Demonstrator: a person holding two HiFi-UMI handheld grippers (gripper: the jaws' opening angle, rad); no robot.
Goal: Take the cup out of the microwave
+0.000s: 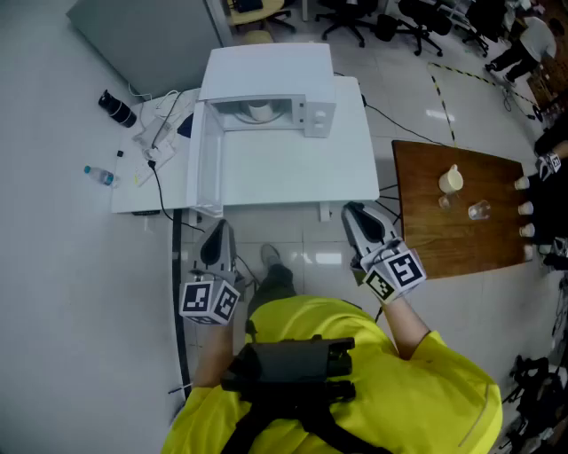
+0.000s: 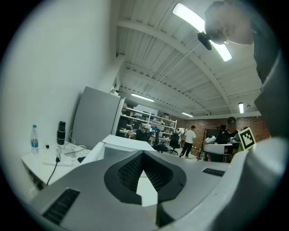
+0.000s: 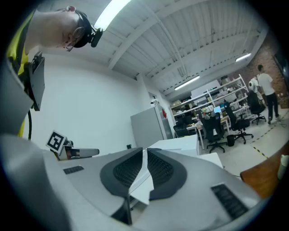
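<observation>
Head view first: bright and even, light pouring straight down; the glossy pale tiled floor (image 1: 53, 284) throws back white glare patches; the flat white counter (image 1: 353, 151) and boxy white microwave (image 1: 266, 66) almost bleach into one another; shadows are soft and short along the counter's near edge. Over to the left gripper view: heavy fisheye bend, black vignette in every corner; a long fluorescent ceiling tube (image 2: 198, 25) is blown out white; the grey left hand-held gripper (image 2: 143, 155) sits close and soft, the far room sharper. Right gripper view, same story: curved walls, dark rim; another burnt-out tube light (image 3: 115, 11); the grey right hand-held gripper (image 3: 145, 152) is smeared out of focus.
</observation>
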